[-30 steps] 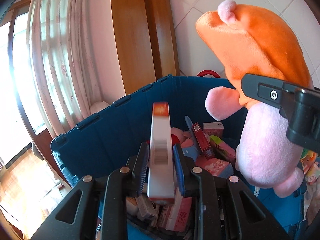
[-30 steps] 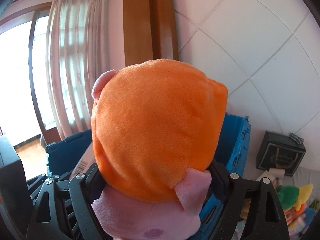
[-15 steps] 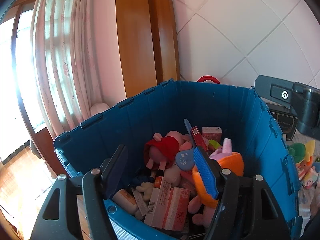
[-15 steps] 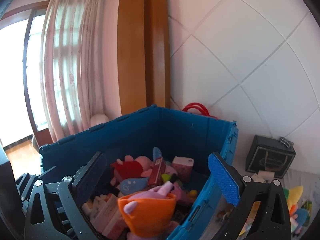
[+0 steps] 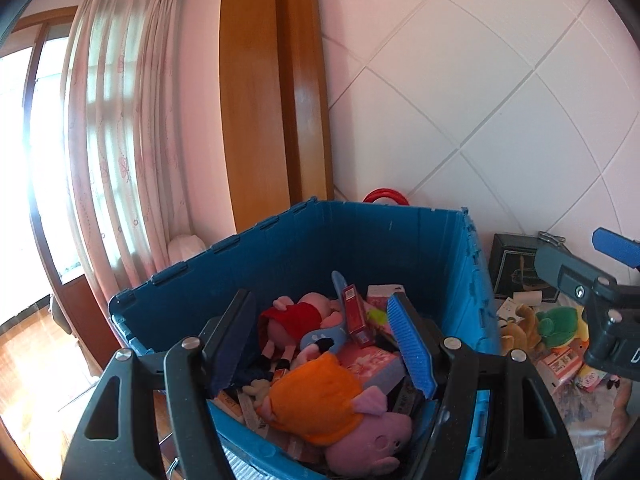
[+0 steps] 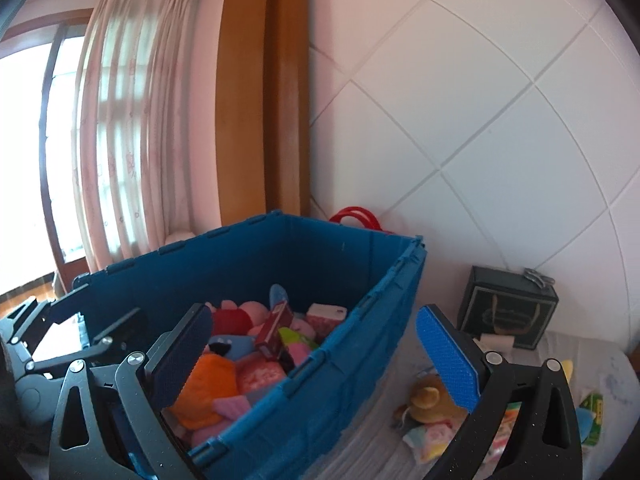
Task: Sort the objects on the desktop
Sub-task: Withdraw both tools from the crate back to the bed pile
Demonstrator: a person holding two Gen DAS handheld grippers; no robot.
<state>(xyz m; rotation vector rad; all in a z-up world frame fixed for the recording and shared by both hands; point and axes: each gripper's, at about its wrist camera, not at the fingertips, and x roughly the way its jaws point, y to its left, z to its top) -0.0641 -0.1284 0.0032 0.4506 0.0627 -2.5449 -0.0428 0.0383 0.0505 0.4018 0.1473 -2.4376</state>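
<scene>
Grippers [image 5: 324, 340] [image 6: 320, 356] gaping, crate rim [image 6: 352, 320] between pads

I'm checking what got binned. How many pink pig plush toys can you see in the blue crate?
2: orange-dressed pig plush lying at the near end, red-dressed pig plush behind it toward the middle. The pile may hide others.
</scene>
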